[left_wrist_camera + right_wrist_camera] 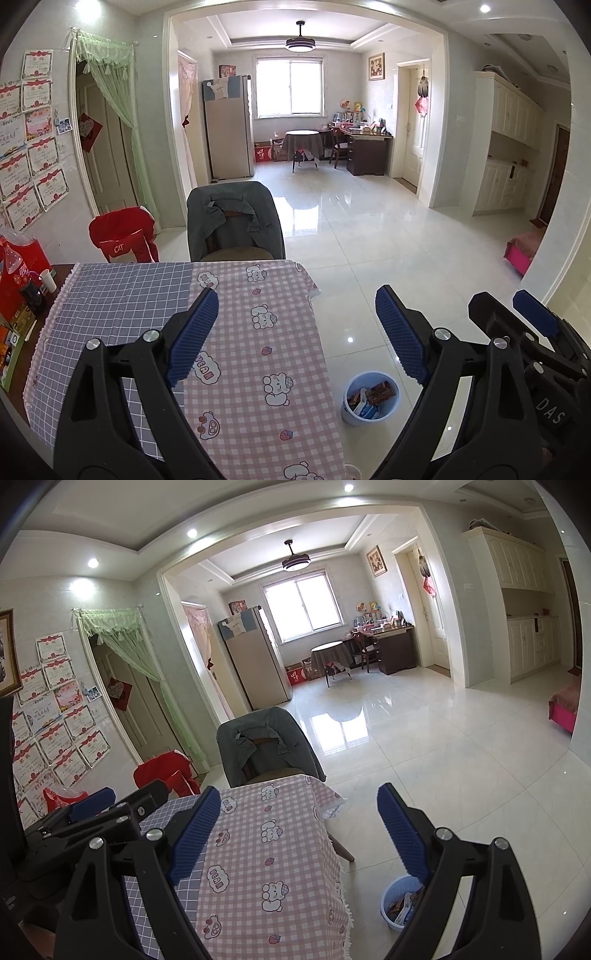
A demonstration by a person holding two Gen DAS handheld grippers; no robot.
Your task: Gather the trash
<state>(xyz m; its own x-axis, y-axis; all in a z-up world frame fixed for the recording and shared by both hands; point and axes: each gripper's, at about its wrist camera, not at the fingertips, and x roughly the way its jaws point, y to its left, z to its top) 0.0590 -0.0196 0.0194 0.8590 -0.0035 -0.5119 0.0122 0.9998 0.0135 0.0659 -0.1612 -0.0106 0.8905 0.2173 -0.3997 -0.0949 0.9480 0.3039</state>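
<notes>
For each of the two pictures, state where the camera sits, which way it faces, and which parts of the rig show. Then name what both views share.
Left wrist: on the left gripper, facing across the checked tablecloth into the room; its open jaws show, with the right gripper at the right edge.
Right wrist: on the right gripper, facing likewise; the left gripper shows at left.
Shared: tablecloth, jacket-draped chair, trash bucket on the floor.

Left wrist view: looking forward and slightly down over the table (258,332).
Right wrist view: sitting just beside it, facing likewise.
Shared: table, draped chair (269,746), floor bin (369,398).
</notes>
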